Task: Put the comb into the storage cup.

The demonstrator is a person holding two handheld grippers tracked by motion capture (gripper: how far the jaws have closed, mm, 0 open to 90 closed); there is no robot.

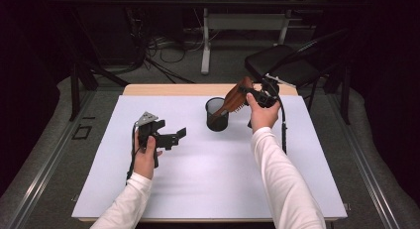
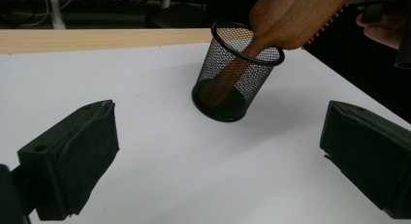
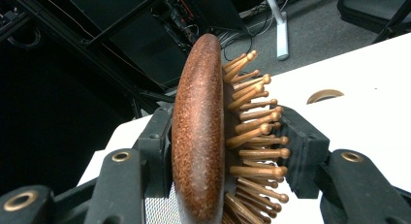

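A brown wooden hairbrush leans with its handle down inside a black mesh cup at the back middle of the table. My right gripper is shut on the brush head. In the right gripper view one pad lies on the smooth back of the hairbrush and the other on its bristle tips. In the left gripper view the hairbrush slants up out of the mesh cup. My left gripper hovers over the mat to the left of the cup, open, with nothing between its fingers.
A white mat covers most of the wooden table. Behind the table's right corner stands a black chair. Farther back are another table's white leg and cables on the floor.
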